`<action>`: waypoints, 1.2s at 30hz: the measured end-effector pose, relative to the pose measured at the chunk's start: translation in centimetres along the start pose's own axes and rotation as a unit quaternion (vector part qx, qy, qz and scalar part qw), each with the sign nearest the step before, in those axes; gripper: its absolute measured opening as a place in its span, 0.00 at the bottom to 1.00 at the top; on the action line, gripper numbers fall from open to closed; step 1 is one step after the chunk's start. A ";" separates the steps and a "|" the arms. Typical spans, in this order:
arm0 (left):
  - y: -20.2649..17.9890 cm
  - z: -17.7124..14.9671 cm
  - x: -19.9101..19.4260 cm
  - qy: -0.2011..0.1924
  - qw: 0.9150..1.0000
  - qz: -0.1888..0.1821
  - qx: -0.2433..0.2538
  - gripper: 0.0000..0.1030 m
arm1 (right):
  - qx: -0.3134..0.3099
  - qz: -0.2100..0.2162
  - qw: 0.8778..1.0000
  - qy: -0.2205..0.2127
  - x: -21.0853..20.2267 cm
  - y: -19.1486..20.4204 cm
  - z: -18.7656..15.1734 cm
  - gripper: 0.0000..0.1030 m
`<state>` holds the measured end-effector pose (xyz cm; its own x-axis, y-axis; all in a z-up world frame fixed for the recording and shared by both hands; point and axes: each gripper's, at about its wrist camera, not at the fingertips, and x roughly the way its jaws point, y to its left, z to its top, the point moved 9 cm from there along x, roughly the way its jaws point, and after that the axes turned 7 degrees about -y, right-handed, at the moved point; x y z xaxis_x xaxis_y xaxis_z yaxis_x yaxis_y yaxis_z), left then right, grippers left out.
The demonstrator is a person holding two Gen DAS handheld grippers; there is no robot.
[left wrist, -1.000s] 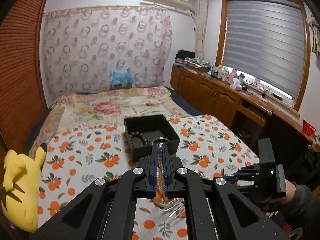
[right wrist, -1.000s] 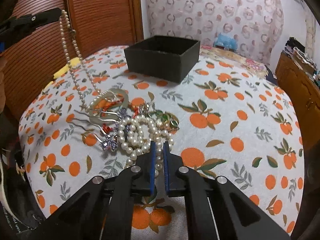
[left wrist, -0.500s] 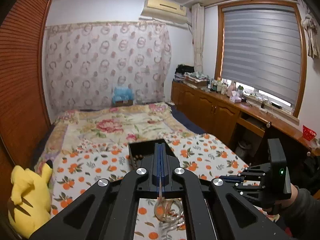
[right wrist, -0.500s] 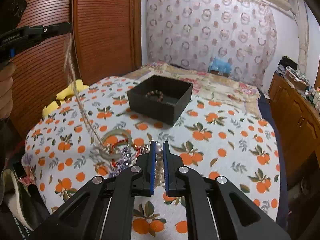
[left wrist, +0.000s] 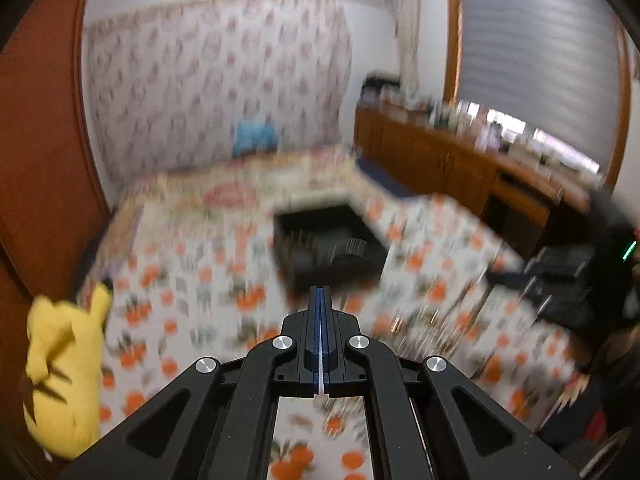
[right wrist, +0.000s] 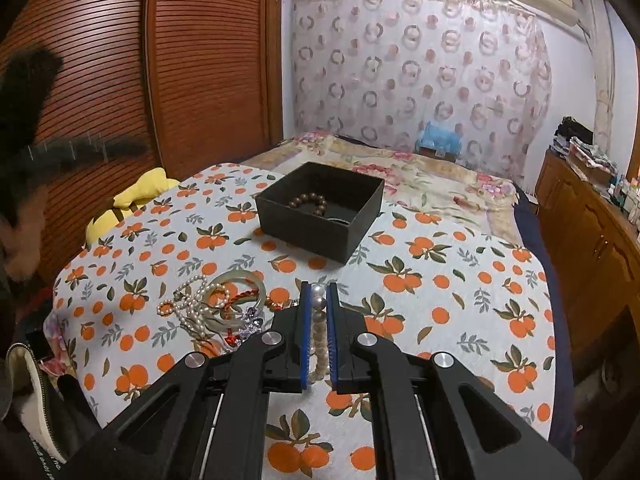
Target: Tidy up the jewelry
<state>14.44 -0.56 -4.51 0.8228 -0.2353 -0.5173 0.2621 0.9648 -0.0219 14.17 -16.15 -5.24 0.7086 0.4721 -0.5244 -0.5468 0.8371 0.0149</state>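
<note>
A black open box [right wrist: 320,210] sits on the orange-print cloth and holds a brown bead bracelet [right wrist: 309,201]. It also shows blurred in the left wrist view [left wrist: 328,246]. My right gripper [right wrist: 319,294] is shut on a large-pearl strand [right wrist: 319,320] and holds it above the cloth. A pile of jewelry [right wrist: 224,308] lies left of it: a thin pearl necklace [right wrist: 188,298], a pale bangle [right wrist: 244,284], red and purple pieces. My left gripper [left wrist: 322,292] is shut and nothing shows between its pads; it appears blurred at the left edge of the right wrist view [right wrist: 88,150].
A yellow plush toy [left wrist: 60,376] lies at the left edge of the bed. A brown slatted wardrobe [right wrist: 120,80] stands on the left. A wooden cabinet [right wrist: 592,232] runs along the right. A floral bedspread [right wrist: 420,172] lies behind the box.
The thin pearl necklace that hung from my left gripper now lies on the cloth by the pile. My left gripper is moving fast. My right gripper has risen, still holding the large pearls.
</note>
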 end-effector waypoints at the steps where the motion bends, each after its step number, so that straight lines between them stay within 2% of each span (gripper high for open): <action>1: 0.5 -1.6 1.1 0.019 1.000 0.006 -0.005 0.00 | 0.000 0.000 1.000 0.002 0.1 0.1 -0.1 0.08; 6: 1.2 -6.7 4.6 0.087 0.996 0.002 -0.015 0.02 | -0.001 0.001 1.000 0.003 0.4 0.3 -0.3 0.08; 7: 1.1 -7.3 5.2 0.098 0.995 -0.001 -0.016 0.05 | -0.002 0.002 1.000 0.003 0.5 0.4 -0.3 0.08; 9: 1.1 -8.1 5.7 0.106 0.994 0.004 -0.011 0.22 | -0.004 0.002 1.000 0.004 0.6 0.5 -0.3 0.08; 11: 0.9 -8.7 6.0 0.109 0.994 0.006 -0.001 0.25 | -0.005 0.002 1.000 0.005 0.7 0.6 -0.4 0.08; 16: 0.8 -9.7 7.9 0.129 0.991 0.012 0.017 0.22 | -0.005 0.003 1.000 0.005 0.7 0.6 -0.5 0.08; 20: 0.0 -9.7 8.1 0.130 0.991 0.004 0.035 0.04 | -0.006 0.003 1.000 0.004 0.7 0.7 -0.5 0.08; 23: 0.2 -9.9 7.4 0.127 0.991 0.013 0.051 0.03 | -0.005 0.002 1.000 0.004 0.7 0.6 -0.5 0.08; 26: 2.2 -9.2 5.8 0.105 0.993 0.038 0.029 0.03 | -0.005 0.001 1.000 0.003 0.6 0.6 -0.5 0.08; 30: 4.6 -6.1 2.3 0.056 0.997 0.060 0.002 0.03 | -0.002 -0.001 1.000 0.003 0.5 0.3 -0.6 0.08; 36: 4.3 0.2 -2.8 -0.027 0.998 0.058 0.001 0.03 | -0.001 -0.001 1.000 0.002 0.4 0.2 -0.6 0.08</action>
<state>13.40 4.22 -2.96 0.8739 -0.1286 -0.4689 0.1644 0.9857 0.0362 14.09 -15.93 -5.93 0.7081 0.4698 -0.5271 -0.5468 0.8372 0.0116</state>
